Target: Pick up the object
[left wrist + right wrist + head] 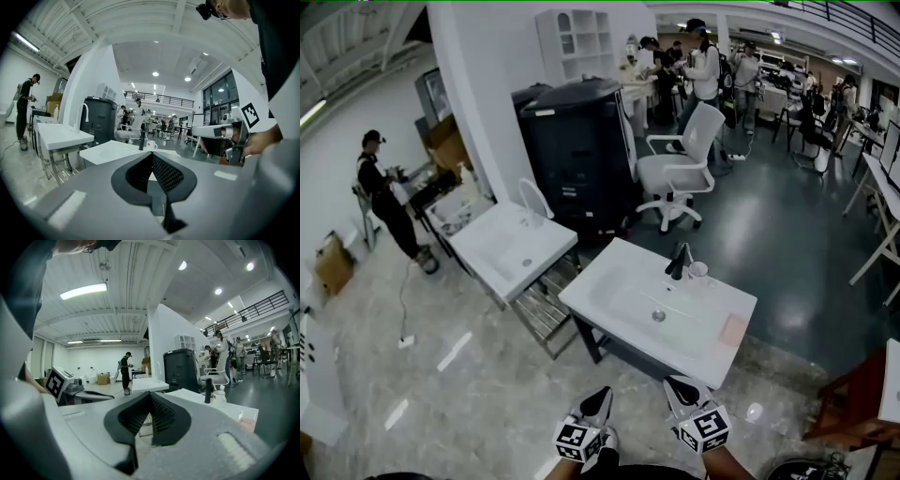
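A white washbasin table [609,286] stands just ahead of me. On its far rim are a black faucet [679,262] and a white cup [698,271]; a flat pink pad [733,330] lies at its right end. My left gripper [600,399] and right gripper [677,385] are held side by side below the basin's near edge, short of it and touching nothing. In the left gripper view the left gripper [152,155] has its jaws together and empty, with the cup [151,145] beyond. The right gripper [150,397] is likewise shut and empty, with the cup [218,396] and pad [247,424] off to its right.
A second white washbasin [511,246] on a metal frame stands to the left, with a black cabinet [577,155] and a white office chair [680,169] behind. A person [384,202] works at the far left, others far back. A reddish chair [853,403] is at the right.
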A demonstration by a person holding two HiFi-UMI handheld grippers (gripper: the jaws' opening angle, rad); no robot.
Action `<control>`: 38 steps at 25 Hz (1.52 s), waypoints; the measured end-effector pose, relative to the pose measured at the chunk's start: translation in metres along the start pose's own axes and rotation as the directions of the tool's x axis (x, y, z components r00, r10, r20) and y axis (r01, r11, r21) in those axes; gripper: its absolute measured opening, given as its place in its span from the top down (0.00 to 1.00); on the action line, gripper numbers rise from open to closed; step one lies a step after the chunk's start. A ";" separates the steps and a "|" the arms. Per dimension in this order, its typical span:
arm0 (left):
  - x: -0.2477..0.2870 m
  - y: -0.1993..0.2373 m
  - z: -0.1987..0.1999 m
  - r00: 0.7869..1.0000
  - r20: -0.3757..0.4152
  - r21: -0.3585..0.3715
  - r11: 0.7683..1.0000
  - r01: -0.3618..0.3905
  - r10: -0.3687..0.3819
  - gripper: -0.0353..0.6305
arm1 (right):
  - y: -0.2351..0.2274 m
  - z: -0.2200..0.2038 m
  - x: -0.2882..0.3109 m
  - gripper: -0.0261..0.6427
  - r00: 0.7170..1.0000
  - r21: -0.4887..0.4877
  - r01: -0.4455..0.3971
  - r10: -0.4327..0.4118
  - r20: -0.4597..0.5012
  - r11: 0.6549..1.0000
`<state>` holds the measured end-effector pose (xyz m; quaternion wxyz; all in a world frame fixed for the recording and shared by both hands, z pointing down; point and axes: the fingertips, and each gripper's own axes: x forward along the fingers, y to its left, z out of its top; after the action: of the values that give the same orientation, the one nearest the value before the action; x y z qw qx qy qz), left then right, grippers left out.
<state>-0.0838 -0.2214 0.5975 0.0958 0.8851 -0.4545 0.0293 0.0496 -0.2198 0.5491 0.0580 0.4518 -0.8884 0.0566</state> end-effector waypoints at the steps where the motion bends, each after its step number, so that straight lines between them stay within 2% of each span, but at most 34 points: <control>1: 0.004 0.007 0.004 1.000 0.000 0.005 1.000 0.010 -0.010 0.92 | -0.003 0.002 0.007 0.96 1.000 -0.002 0.010 -0.010 0.001 1.000; 12: 0.059 0.070 0.041 0.992 0.022 0.058 0.991 0.120 -0.122 0.92 | -0.031 0.023 0.067 0.96 0.987 -0.008 0.161 -0.161 0.026 0.987; 24: 0.092 0.103 0.041 0.969 -0.004 0.102 0.964 0.248 -0.248 0.92 | -0.057 0.022 0.083 0.96 0.943 -0.009 0.333 -0.333 0.014 0.943; 30: 0.123 0.099 0.047 0.957 -0.018 0.121 0.949 0.291 -0.291 0.92 | -0.086 0.019 0.074 0.96 0.914 -0.005 0.406 -0.406 0.009 0.914; 33: 0.142 0.092 0.045 0.948 -0.041 0.133 0.939 0.317 -0.314 0.92 | -0.100 0.016 0.077 0.96 0.913 -0.012 0.409 -0.409 -0.001 0.912; 38: 0.182 0.072 0.053 0.935 -0.035 0.130 0.926 0.354 -0.353 0.92 | -0.130 0.019 0.080 0.96 0.911 -0.011 0.413 -0.413 -0.001 0.911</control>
<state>-0.0380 -0.4183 0.5815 0.0421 0.9567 -0.2842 0.0468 0.1070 -0.3627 0.5486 0.0727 0.6289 -0.7731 0.0393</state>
